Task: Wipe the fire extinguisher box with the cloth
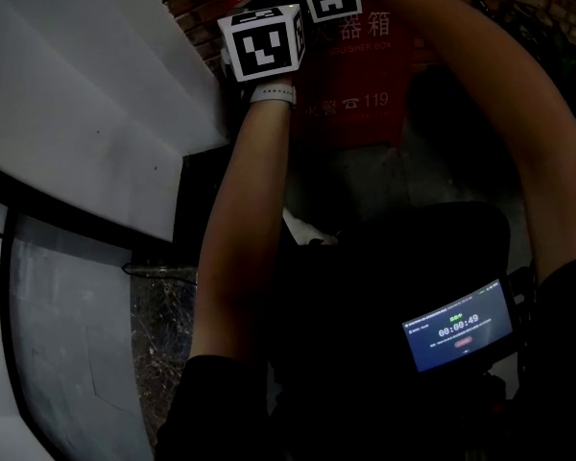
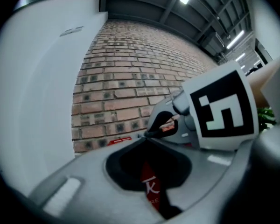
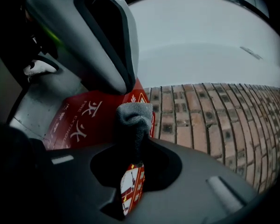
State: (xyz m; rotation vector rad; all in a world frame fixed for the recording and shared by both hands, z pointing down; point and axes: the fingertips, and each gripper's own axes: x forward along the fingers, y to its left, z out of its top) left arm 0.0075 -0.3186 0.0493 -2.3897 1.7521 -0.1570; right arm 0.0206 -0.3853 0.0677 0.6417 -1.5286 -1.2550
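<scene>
Since the right gripper is clamped on the grey cloth, its wad poking toward twelve o'clock, I'd press that wad flat onto the red fire extinguisher box just beyond at ten o'clock and stroke evenly. The left gripper, jaws together on nothing, belongs out of the way; a brick wall lies behind.

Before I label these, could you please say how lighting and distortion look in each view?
Head view: dim, lower half nearly black except the glowing screen. Left gripper view: bright, fisheye curves the brick wall. Right gripper view: cloth sharp, corners black.
</scene>
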